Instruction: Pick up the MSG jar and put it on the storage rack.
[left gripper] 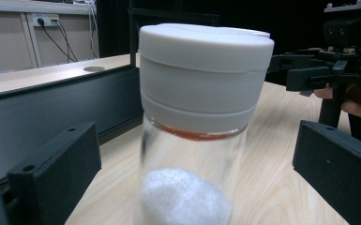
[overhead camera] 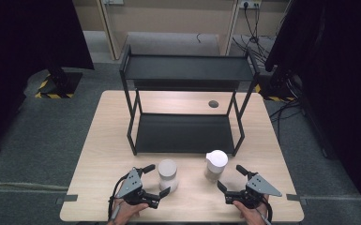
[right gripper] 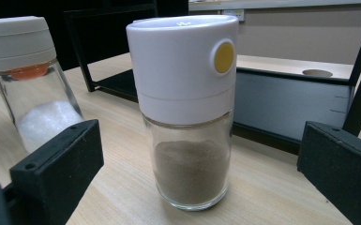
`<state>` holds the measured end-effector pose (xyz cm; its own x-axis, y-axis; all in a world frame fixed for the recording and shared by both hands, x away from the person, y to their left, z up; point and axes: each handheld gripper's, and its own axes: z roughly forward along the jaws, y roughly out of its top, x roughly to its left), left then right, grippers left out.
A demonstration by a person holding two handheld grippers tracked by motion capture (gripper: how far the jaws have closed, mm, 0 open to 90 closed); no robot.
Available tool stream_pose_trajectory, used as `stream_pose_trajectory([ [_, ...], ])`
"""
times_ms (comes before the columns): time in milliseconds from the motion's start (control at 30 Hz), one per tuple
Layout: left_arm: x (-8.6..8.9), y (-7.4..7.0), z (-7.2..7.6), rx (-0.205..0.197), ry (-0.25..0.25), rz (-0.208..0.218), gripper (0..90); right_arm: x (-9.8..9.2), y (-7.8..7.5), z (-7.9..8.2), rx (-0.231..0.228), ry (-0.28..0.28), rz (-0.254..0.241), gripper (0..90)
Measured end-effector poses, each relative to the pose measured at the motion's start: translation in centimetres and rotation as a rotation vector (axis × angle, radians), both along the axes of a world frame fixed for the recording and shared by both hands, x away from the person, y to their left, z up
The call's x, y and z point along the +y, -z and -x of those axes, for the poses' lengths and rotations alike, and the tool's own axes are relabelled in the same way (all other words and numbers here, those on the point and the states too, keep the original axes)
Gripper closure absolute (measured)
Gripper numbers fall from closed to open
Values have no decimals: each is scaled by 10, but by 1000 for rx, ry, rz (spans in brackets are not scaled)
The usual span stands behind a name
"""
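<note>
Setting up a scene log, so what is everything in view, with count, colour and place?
salt jar: 1, clear glass, grey-white lid, white grains; table front, between left jaws, untouched.
pepper jar: 1, clear glass, white lid with yellow button, brown powder; right of the salt jar.
shelf rack: 1, black, two tiers; table middle.
table: 1, light wood.
left gripper: 1, black, open.
right gripper: 1, black, open toward the pepper jar.
hands: 2, bottom edge.
</note>
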<state>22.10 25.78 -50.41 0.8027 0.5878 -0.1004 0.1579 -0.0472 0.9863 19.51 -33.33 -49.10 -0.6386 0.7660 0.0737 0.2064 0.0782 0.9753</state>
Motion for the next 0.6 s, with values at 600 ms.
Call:
stream_pose_trajectory([
  [600, -18, -11, -17, -4, 13, -48, 113, -1, 0, 0, 0, -4, -5, 8],
])
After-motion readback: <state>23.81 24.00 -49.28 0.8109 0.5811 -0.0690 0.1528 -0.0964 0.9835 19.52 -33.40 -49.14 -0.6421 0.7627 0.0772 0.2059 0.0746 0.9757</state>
